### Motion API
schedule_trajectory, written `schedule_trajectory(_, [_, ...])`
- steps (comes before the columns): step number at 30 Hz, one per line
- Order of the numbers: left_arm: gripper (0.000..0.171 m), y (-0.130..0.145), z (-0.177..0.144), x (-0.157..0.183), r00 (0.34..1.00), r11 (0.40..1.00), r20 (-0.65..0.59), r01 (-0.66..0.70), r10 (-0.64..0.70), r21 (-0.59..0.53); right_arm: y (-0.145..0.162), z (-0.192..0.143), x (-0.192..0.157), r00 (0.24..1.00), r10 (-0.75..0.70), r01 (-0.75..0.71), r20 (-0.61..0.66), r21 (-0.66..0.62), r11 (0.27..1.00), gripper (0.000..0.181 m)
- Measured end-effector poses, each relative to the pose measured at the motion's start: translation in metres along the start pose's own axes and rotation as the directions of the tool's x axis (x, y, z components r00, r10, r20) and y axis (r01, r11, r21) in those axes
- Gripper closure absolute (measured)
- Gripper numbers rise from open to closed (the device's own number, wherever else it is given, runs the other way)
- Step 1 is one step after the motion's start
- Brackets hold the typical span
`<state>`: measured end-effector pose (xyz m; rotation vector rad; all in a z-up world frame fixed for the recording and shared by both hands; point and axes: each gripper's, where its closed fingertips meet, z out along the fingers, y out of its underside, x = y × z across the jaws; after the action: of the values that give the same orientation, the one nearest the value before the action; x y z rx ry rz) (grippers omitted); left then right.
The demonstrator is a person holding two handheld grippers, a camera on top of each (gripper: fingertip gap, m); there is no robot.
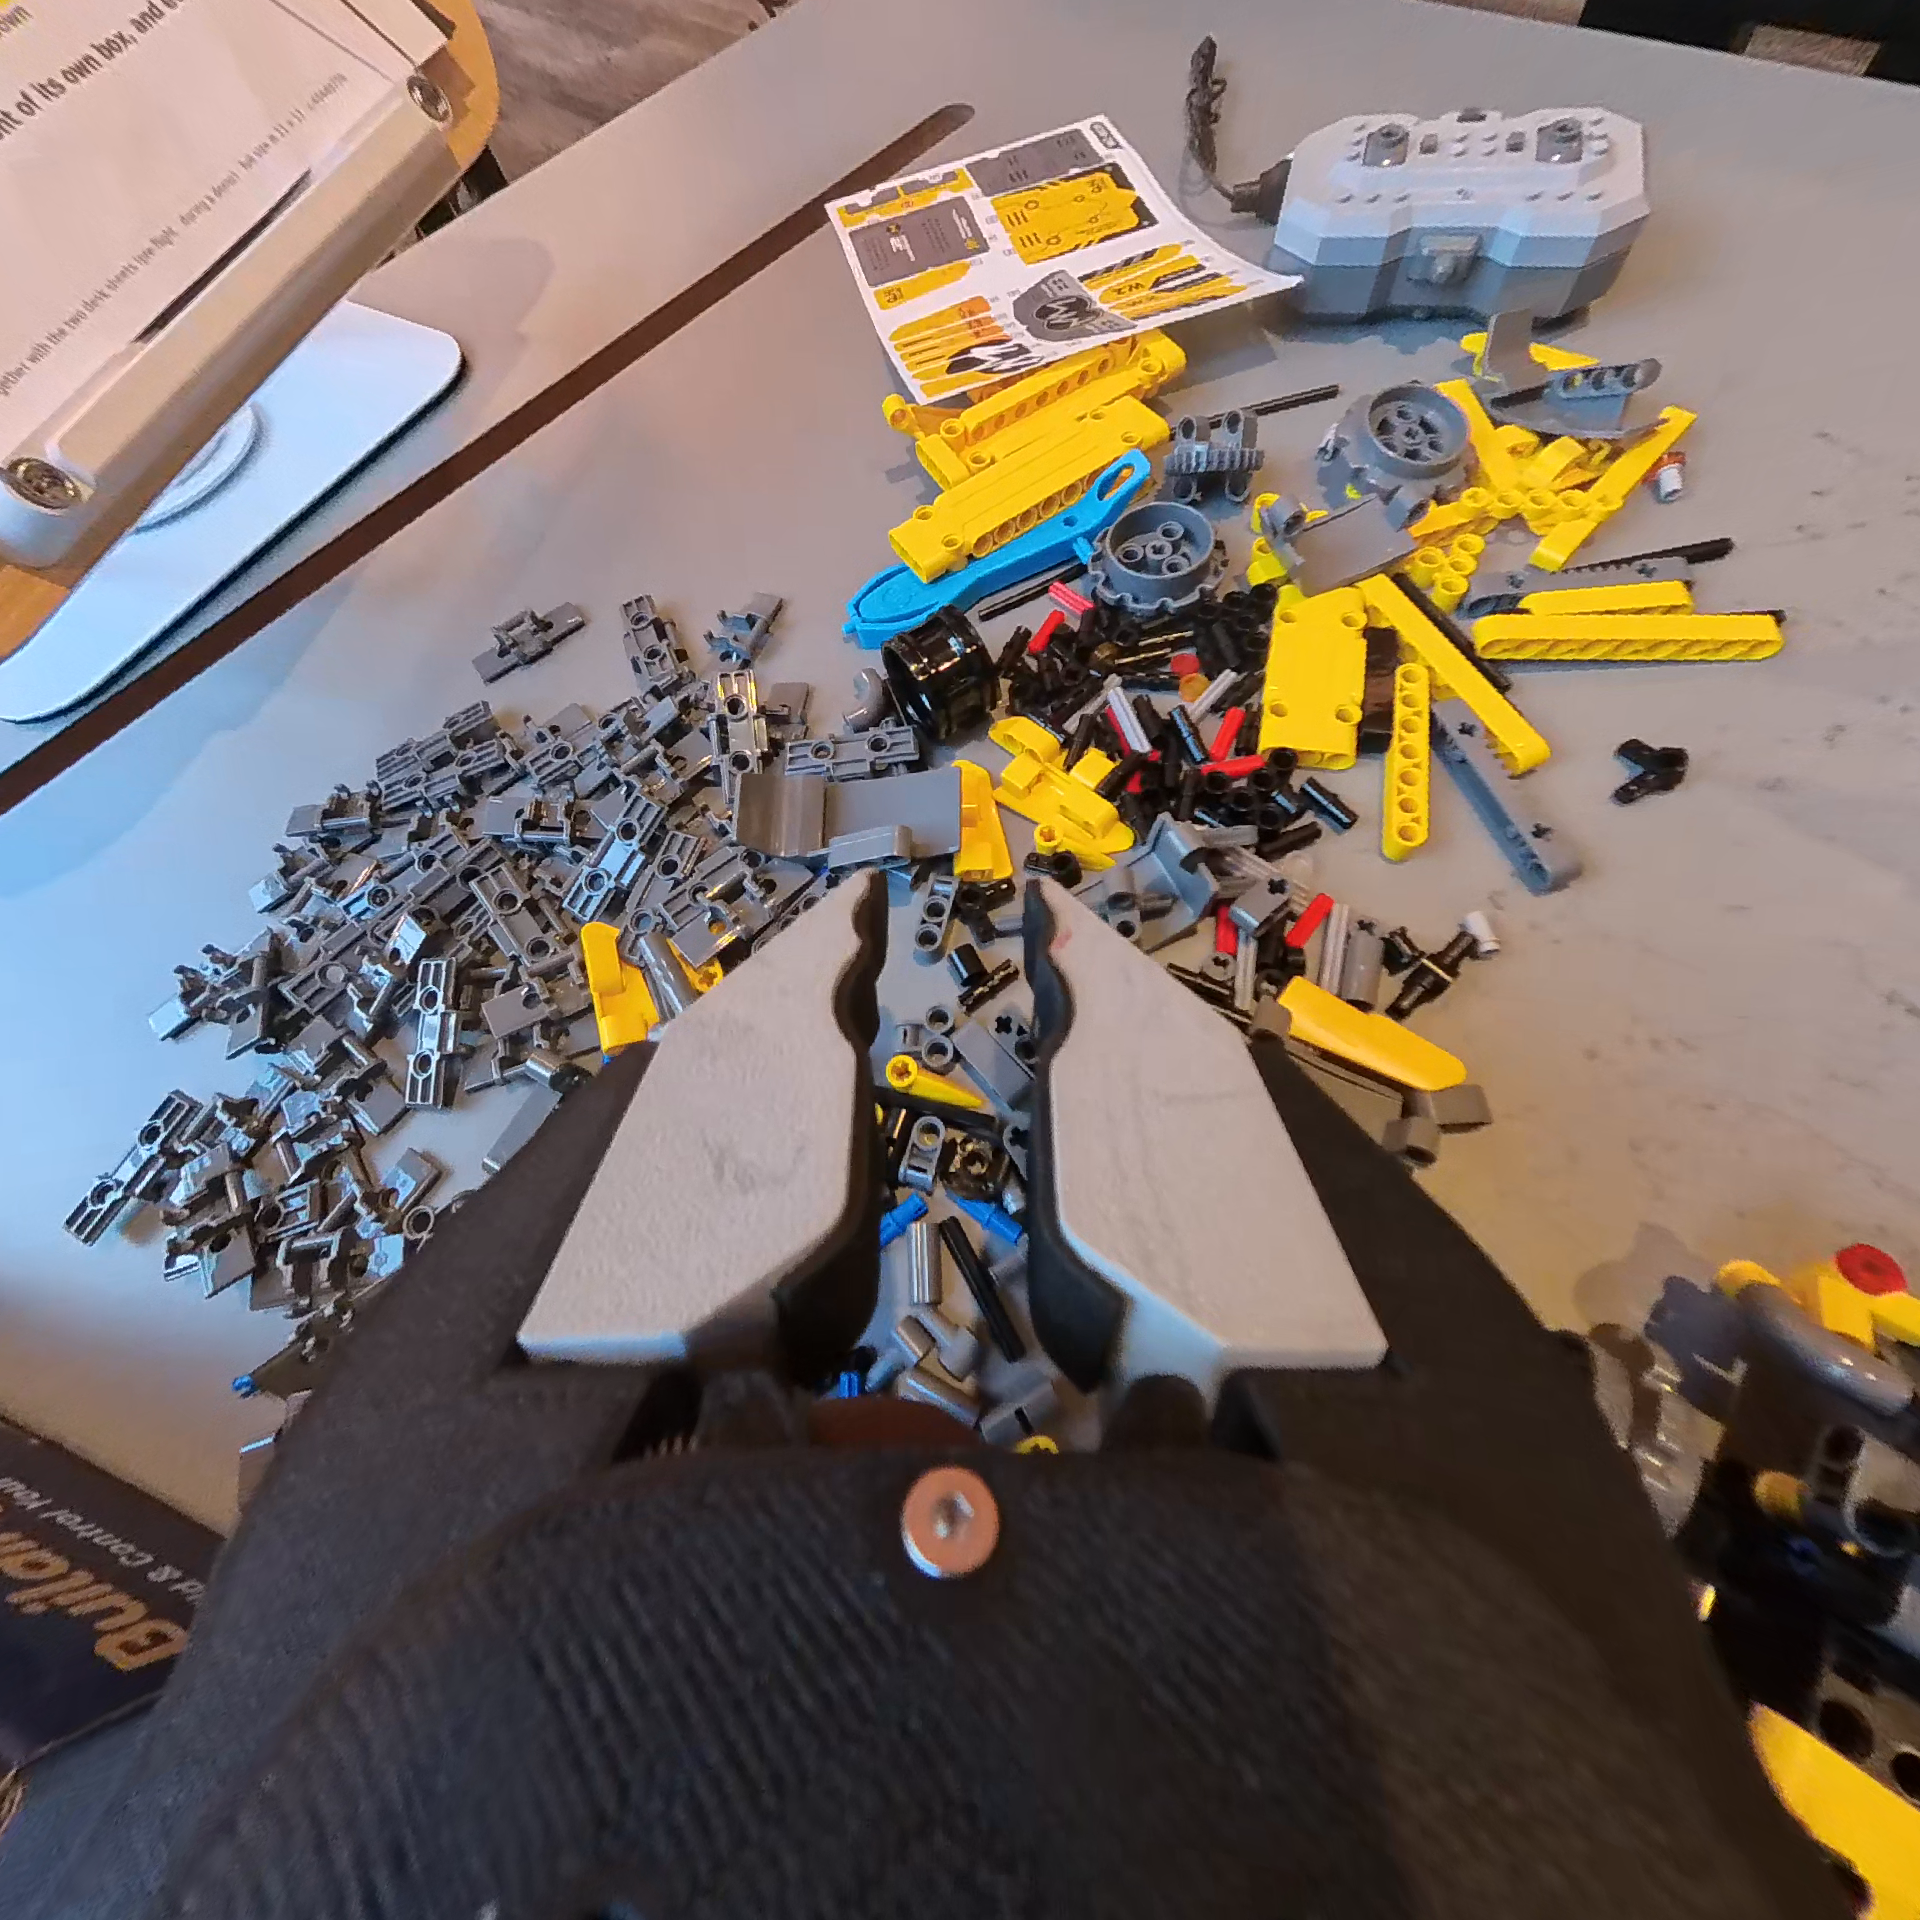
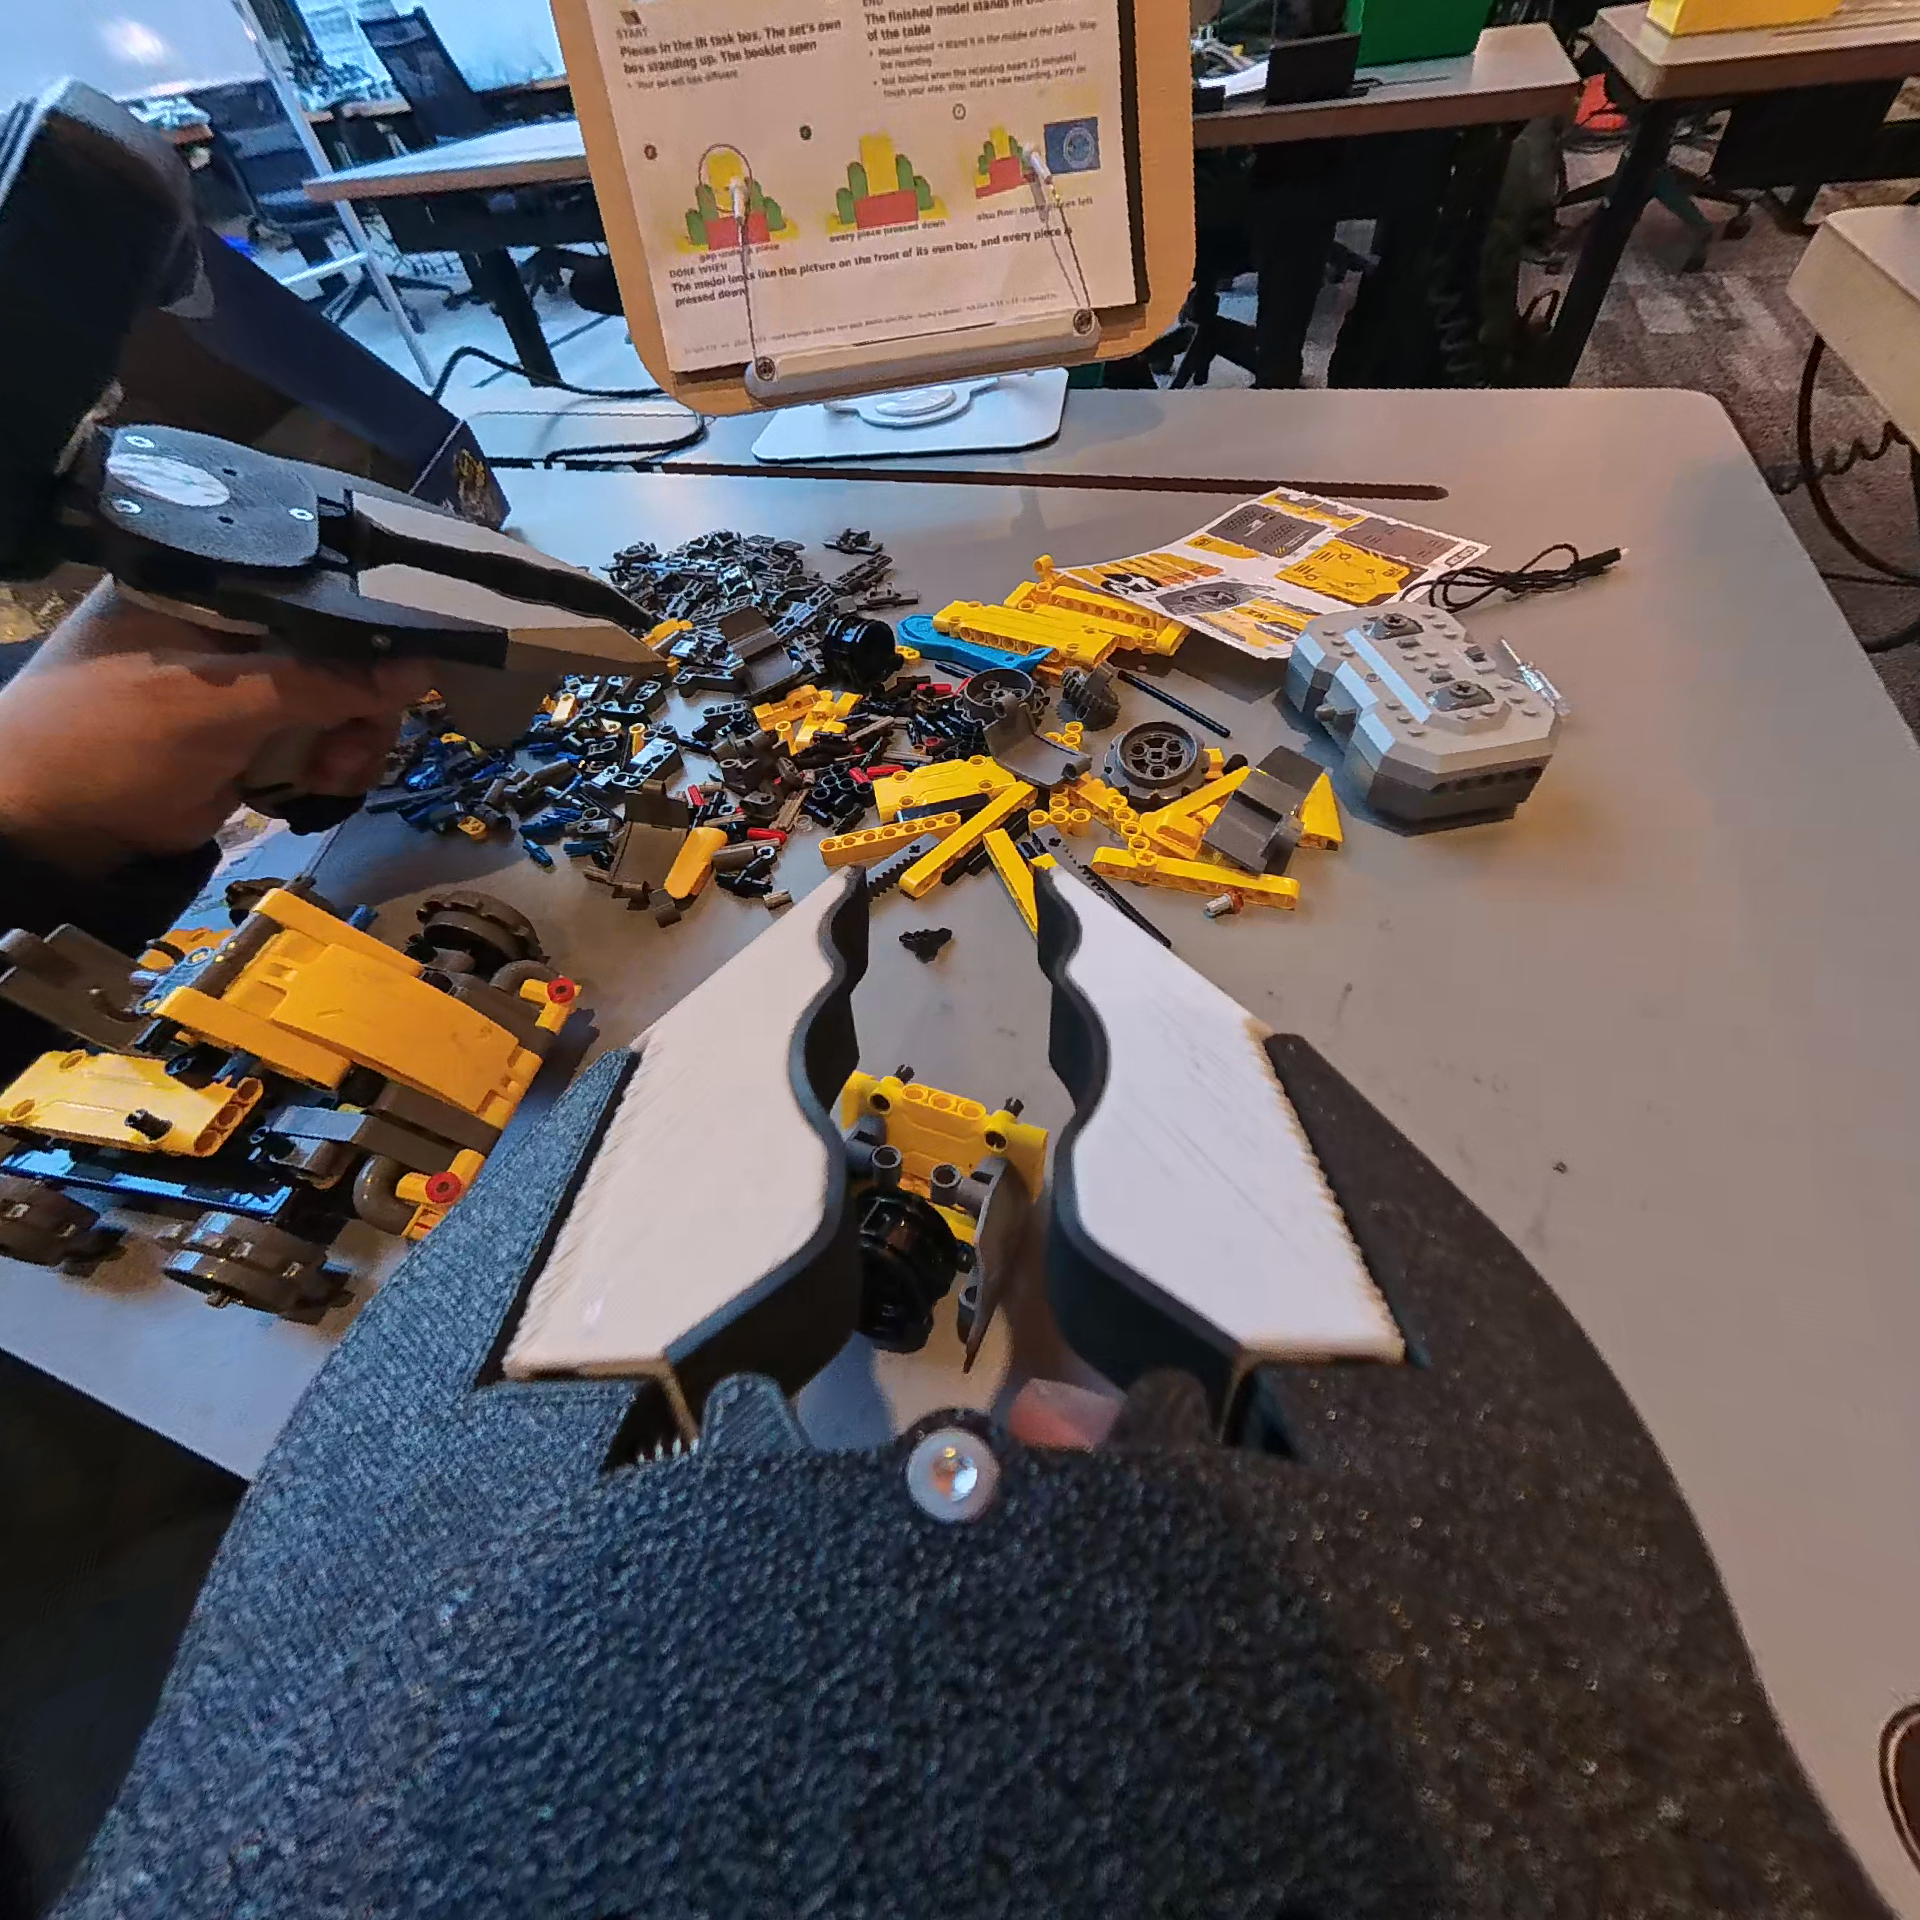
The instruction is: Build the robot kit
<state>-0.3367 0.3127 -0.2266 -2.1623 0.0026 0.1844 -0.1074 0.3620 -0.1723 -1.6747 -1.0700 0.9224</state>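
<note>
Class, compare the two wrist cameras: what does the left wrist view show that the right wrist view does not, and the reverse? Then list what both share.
Only the left wrist view: the left gripper from behind, open over small loose pieces.

Only the right wrist view: the right gripper, open around a small yellow and black subassembly; a hand holding the other gripper.

Both: the grey table, sticker sheet, grey battery box, blue tool, and partly built yellow vehicle.

1 sticker sheet (image 1: 1049,255), 1 grey battery box (image 1: 1455,213), 1 blue tool (image 1: 987,561).
</note>
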Motion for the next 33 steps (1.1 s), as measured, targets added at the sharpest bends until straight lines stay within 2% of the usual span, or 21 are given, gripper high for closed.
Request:
schedule_trajectory(7, [0.143,0.003,0.0,-0.001,1.0,1.0,-0.001,-0.006,0.006,-0.021,0.001,0.005,0.001,1.0,0.0,0.0,0.008,-0.002,1.0,0.149])
schedule_trajectory(13, [0.138,0.004,-0.006,-0.019,0.997,0.997,-0.021,0.075,-0.075,-0.01,-0.008,0.006,-0.001,1.0,-0.023,0.023,0.007,0.014,1.0,0.149])
schedule_trajectory(18, [0.148,0.009,-0.011,-0.03,0.997,0.997,-0.019,0.068,-0.068,-0.03,-0.002,0.006,0.001,0.999,-0.021,0.021,0.025,-0.009,1.0,0.14])
schedule_trajectory(20, [0.153,0.007,-0.018,-0.028,0.995,0.997,-0.06,0.079,-0.08,-0.026,0.001,0.005,-0.001,0.999,-0.007,0.007,0.045,-0.012,1.0,0.136])
schedule_trajectory(23, [0.152,0.002,-0.031,-0.025,0.985,0.994,-0.13,0.106,-0.109,-0.031,0.01,0.008,-0.015,0.993,0.019,-0.014,0.12,-0.039,0.999,0.125])
schedule_trajectory(26, [0.152,-0.013,-0.05,-0.019,0.97,0.992,-0.206,0.129,-0.128,-0.01,0.02,0.011,-0.027,0.986,-0.027,0.041,0.163,-0.082,0.996,0.12])
schedule_trajectory(29, [0.15,-0.014,-0.067,-0.024,0.98,0.997,-0.198,0.012,-0.026,-0.073,0.021,0.009,-0.025,0.986,-0.093,0.108,0.14,-0.102,0.989,0.119])
schedule_trajectory(33, [0.149,0.011,-0.083,-0.051,0.988,0.971,-0.123,-0.122,0.098,-0.206,0.002,-0.003,-0.027,0.984,-0.09,0.097,0.154,-0.04,0.994,0.123])
